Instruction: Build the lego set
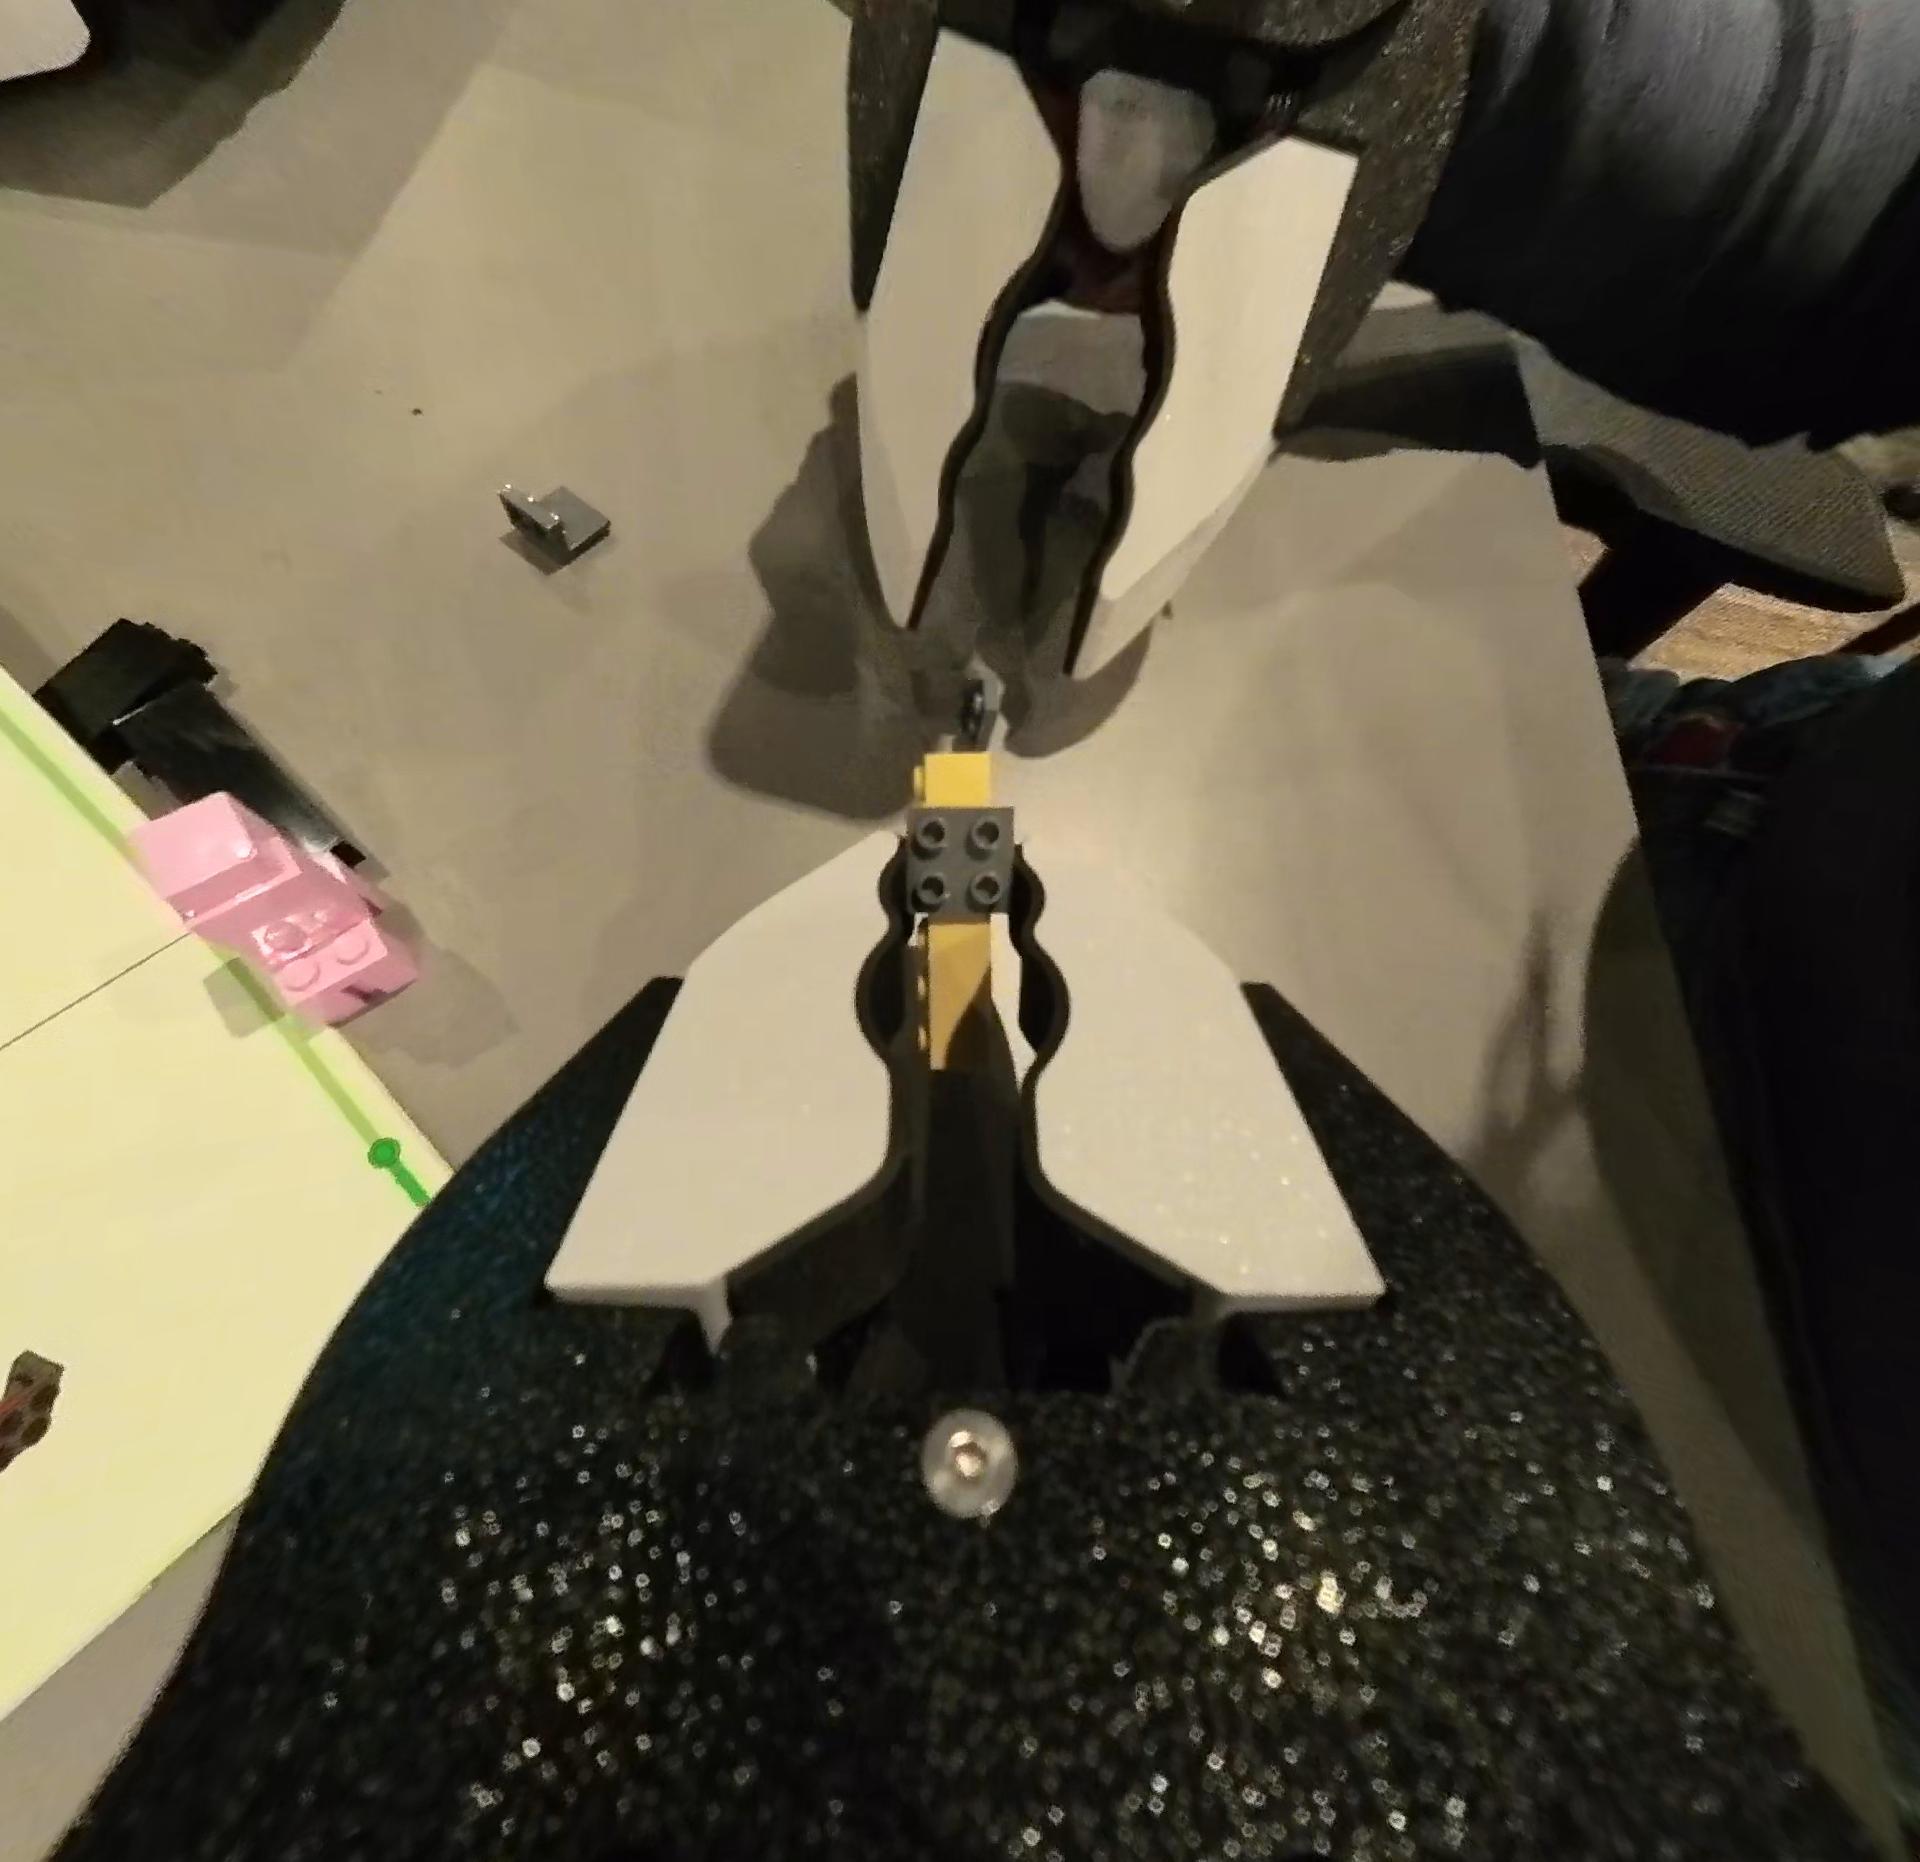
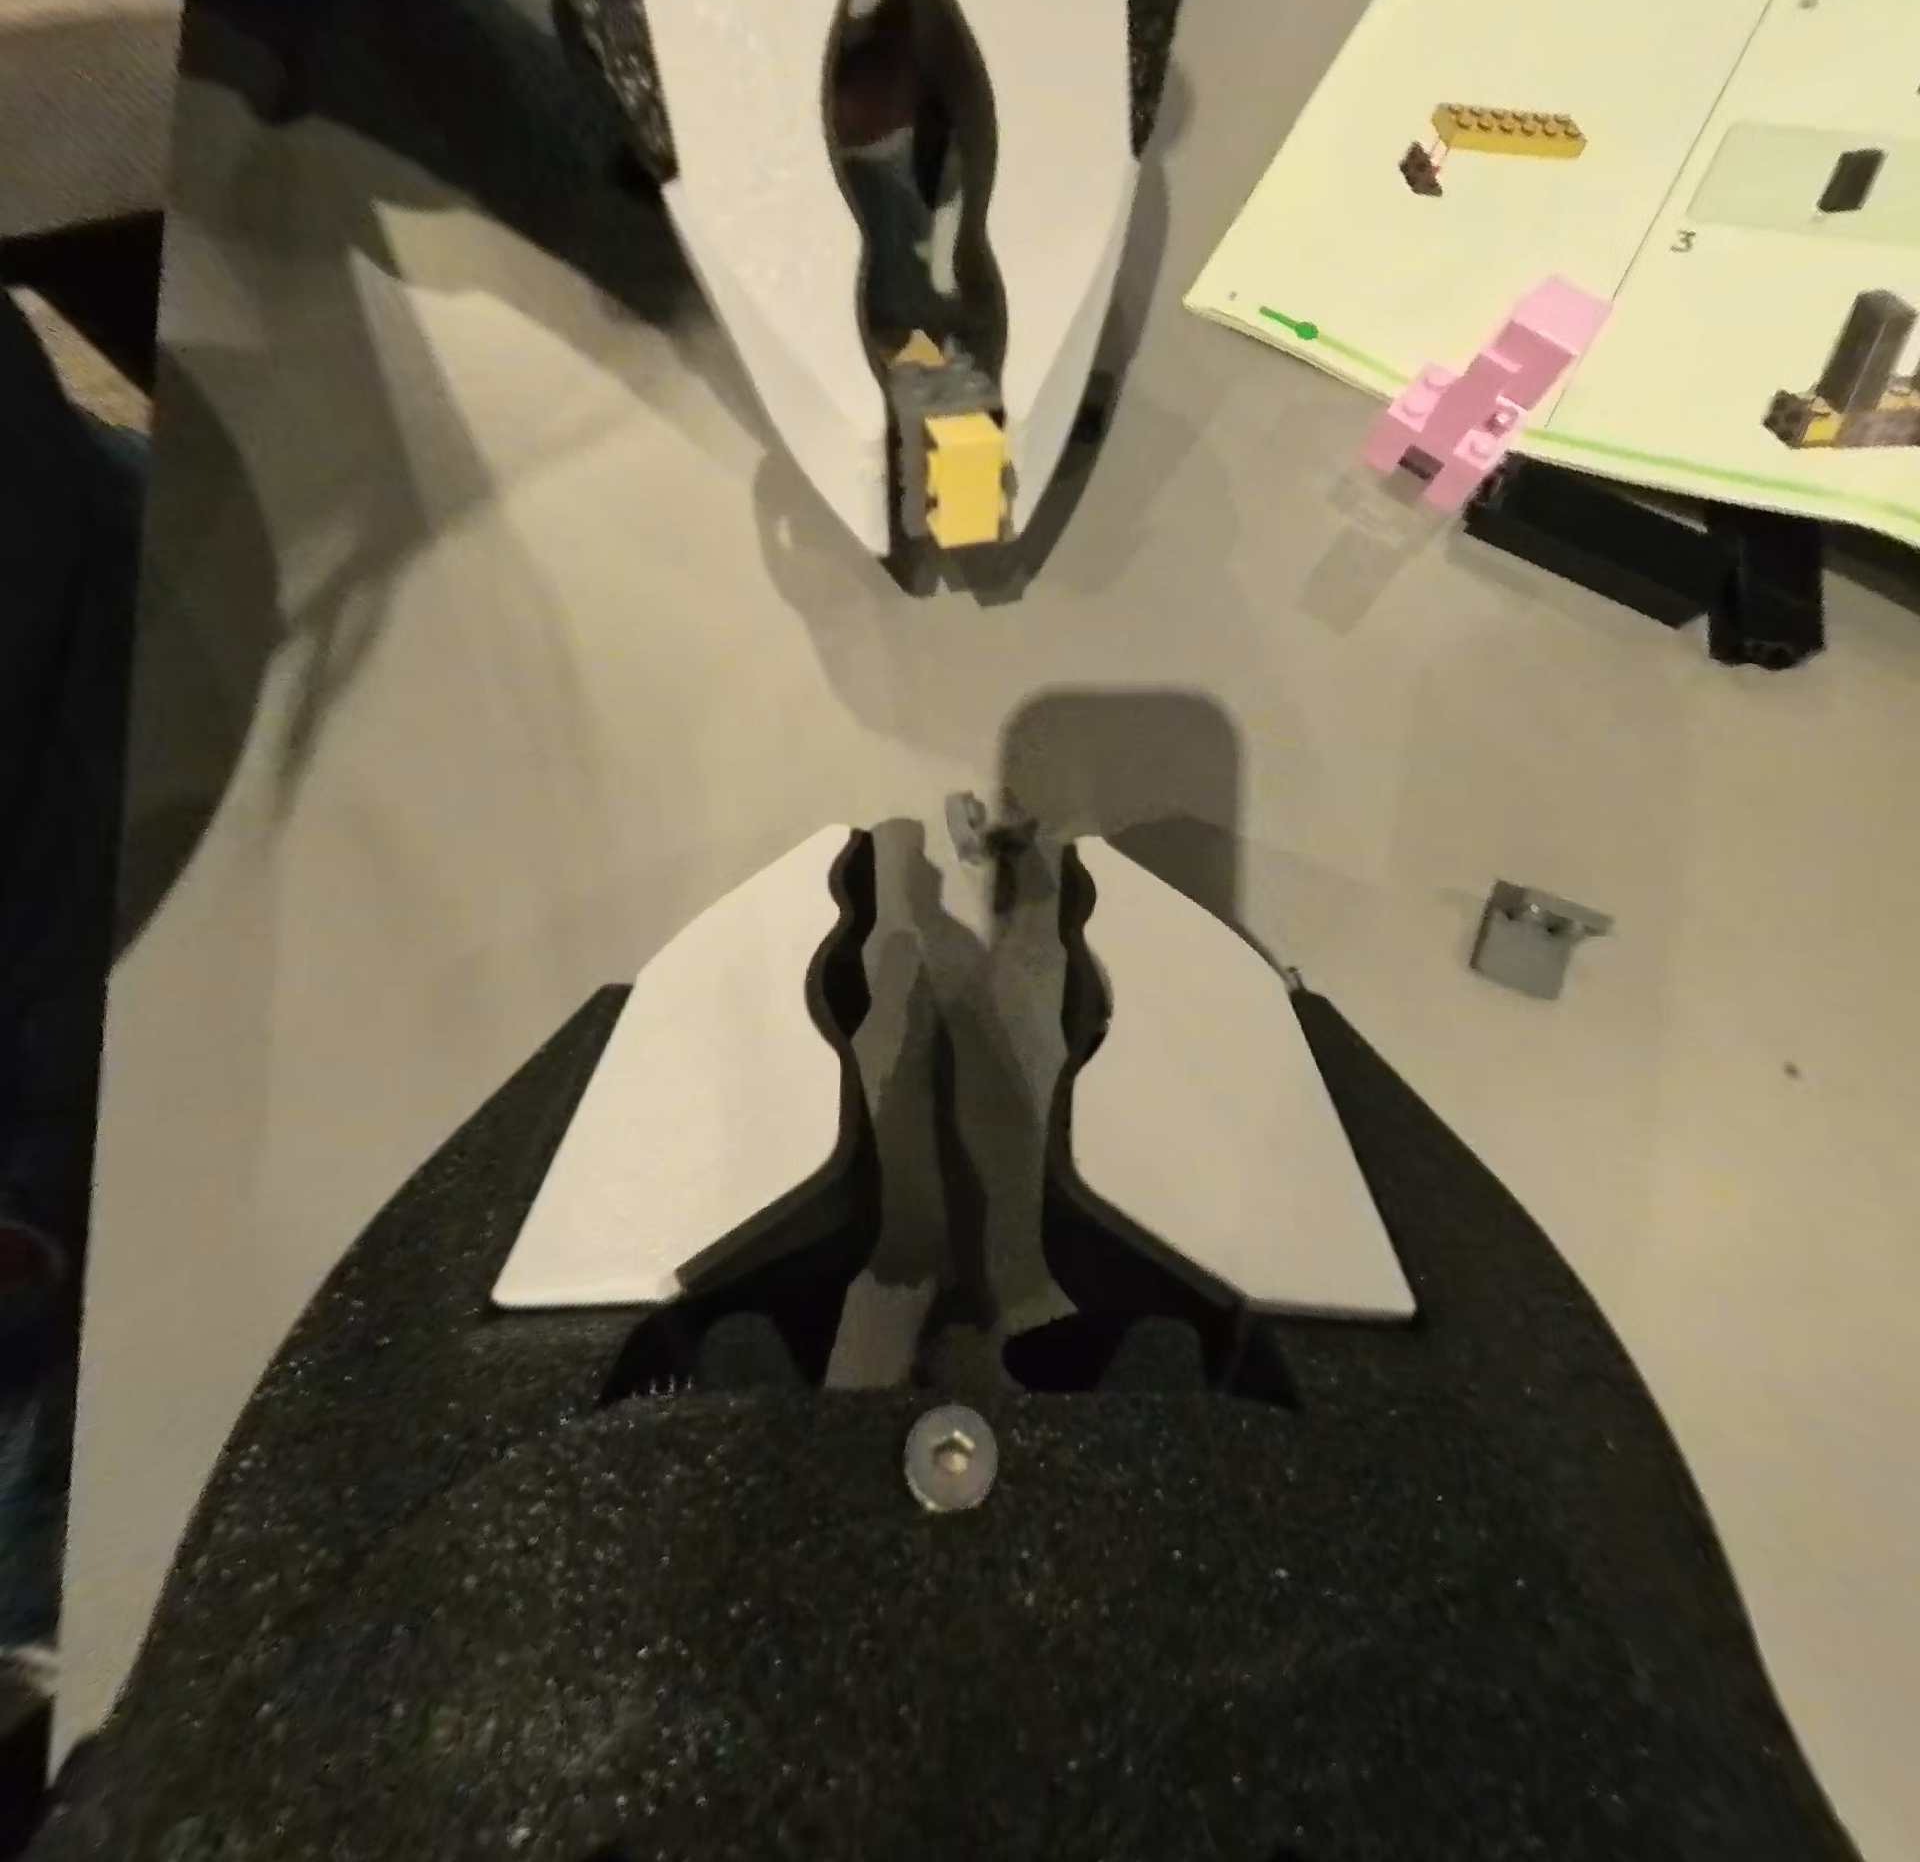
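Observation:
My left gripper [image 1: 958,877] is shut on a yellow brick [image 1: 954,991] that carries a dark grey two-by-two plate [image 1: 961,860] on top, held just above the pale table [image 1: 520,306]. In the right wrist view it [image 2: 961,550] comes in from the top with the yellow brick [image 2: 966,482] end-on. My right gripper [image 2: 966,844] faces it, open and empty. A small grey piece [image 2: 975,825] lies at its fingertips; it also shows in the left wrist view [image 1: 979,706], between the right gripper [image 1: 992,643] and the yellow brick.
A pink brick build [image 1: 281,908] [image 2: 1475,399] stands at the edge of the open instruction booklet [image 1: 156,1189] [image 2: 1662,202]. Black pieces [image 1: 197,732] [image 2: 1714,586] lie beside it. A grey bracket piece [image 1: 551,524] [image 2: 1532,934] lies alone on the table. A sleeve [image 1: 1714,150] fills the upper right. Spacing between my two grippers at the tips: around 5 centimetres.

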`<state>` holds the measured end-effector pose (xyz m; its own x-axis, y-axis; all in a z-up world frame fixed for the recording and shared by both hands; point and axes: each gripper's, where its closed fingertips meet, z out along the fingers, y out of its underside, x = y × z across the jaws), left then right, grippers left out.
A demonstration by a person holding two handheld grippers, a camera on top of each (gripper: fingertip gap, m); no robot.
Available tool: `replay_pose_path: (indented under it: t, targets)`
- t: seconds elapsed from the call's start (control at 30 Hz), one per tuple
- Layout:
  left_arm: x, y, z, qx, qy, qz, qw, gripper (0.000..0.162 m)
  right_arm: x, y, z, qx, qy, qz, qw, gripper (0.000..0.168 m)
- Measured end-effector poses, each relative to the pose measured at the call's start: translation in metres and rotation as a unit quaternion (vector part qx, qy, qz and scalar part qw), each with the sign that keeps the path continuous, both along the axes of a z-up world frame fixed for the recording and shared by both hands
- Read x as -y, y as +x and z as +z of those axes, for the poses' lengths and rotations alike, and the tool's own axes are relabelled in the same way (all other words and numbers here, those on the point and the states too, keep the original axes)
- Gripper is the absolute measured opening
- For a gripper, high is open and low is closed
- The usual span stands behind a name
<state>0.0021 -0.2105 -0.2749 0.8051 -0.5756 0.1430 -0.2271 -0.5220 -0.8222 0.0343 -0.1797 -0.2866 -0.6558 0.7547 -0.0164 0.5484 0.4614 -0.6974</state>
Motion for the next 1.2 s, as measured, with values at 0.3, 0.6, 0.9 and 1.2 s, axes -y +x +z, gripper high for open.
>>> replay_pose_path:
  t: [0.3, 0.6, 0.9, 1.2]
  targets:
    - [0.001, 0.003, 0.001, 0.003, 0.005, -0.009, 1.000, 0.017, -0.001, 0.000, -0.009, -0.009, -0.039, -0.064, 0.997, 0.026]
    - [0.002, 0.007, -0.002, 0.000, 0.003, -0.020, 1.000, 0.017, 0.003, -0.008, -0.011, -0.041, -0.014, -0.047, 0.998, 0.021]
    - [0.000, 0.005, -0.006, -0.019, 0.003, -0.013, 1.000, 0.017, 0.003, -0.011, -0.011, -0.047, -0.011, -0.046, 0.998, 0.007]
    - [-0.005, -0.004, -0.008, -0.068, 0.017, 0.017, 0.997, 0.016, 0.005, -0.020, -0.002, -0.070, -0.026, -0.061, 0.995, 0.006]
